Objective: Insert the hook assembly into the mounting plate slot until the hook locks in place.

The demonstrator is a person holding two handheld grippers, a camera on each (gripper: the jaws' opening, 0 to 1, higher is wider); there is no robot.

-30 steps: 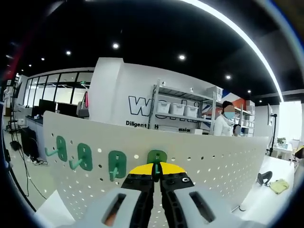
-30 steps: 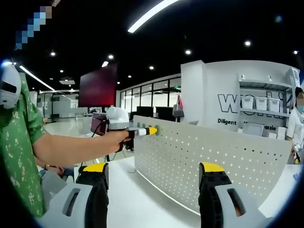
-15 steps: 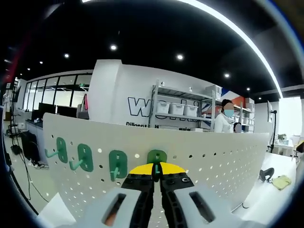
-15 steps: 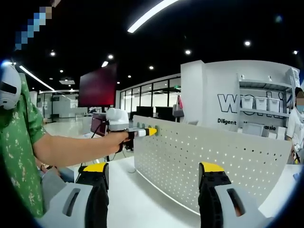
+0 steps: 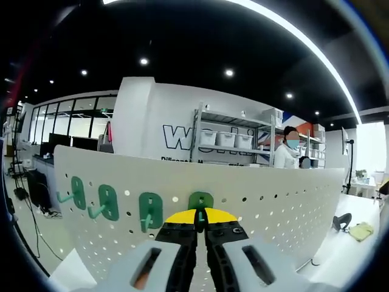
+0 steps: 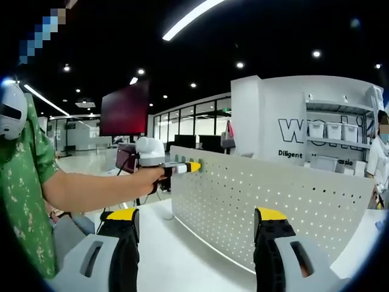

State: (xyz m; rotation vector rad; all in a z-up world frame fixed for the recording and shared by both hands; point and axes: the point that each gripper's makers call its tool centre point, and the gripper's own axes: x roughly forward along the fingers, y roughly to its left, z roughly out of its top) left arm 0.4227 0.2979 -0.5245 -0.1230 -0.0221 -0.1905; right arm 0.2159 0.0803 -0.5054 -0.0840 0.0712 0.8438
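A white pegboard mounting plate (image 5: pixel 273 201) stands upright on the table. Three green hooks (image 5: pixel 108 202) hang in a row on its upper left. A fourth green hook (image 5: pixel 200 202) sits against the board, and my left gripper (image 5: pixel 199 220) is shut on it, yellow tips pressed to the plate. In the right gripper view the same plate (image 6: pixel 273 201) stands ahead, and the left gripper (image 6: pixel 189 166), held by a person's hand (image 6: pixel 149 177), touches its top left corner. My right gripper (image 6: pixel 197 240) stands open and wide, holding nothing, in front of the plate.
The white table (image 6: pixel 182 261) runs under the plate. A person's arm in a green patterned sleeve (image 6: pixel 24 194) comes in from the left. A person in white (image 5: pixel 284 155) stands by the shelves (image 5: pixel 228 143) behind. A black object and a yellow-green cloth (image 5: pixel 360 231) lie at the right.
Both views have shifted very slightly. The left gripper stays shut on the hook at the board, and the right gripper stays open.
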